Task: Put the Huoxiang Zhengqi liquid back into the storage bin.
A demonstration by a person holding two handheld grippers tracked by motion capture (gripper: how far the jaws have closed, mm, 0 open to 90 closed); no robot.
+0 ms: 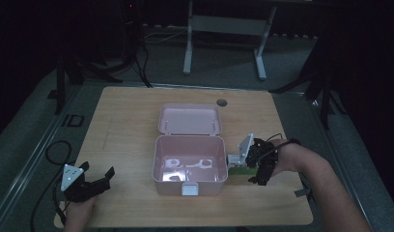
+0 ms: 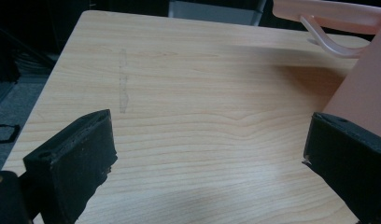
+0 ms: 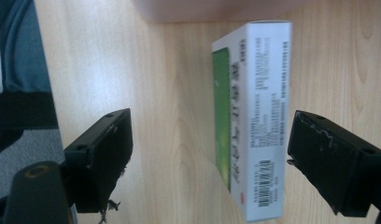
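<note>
Green-and-white box (image 3: 254, 121) partly hidden behind right tongs (image 1: 243, 166).

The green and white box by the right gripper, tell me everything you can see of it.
The green and white box is a slim cardboard carton: one green printed face, a white side with fine print and a barcode near one end. It lies on the wooden table, close beside the right wall of the open pink case. The right gripper is open, its jaws on either side of the carton, neither visibly touching it.
</note>
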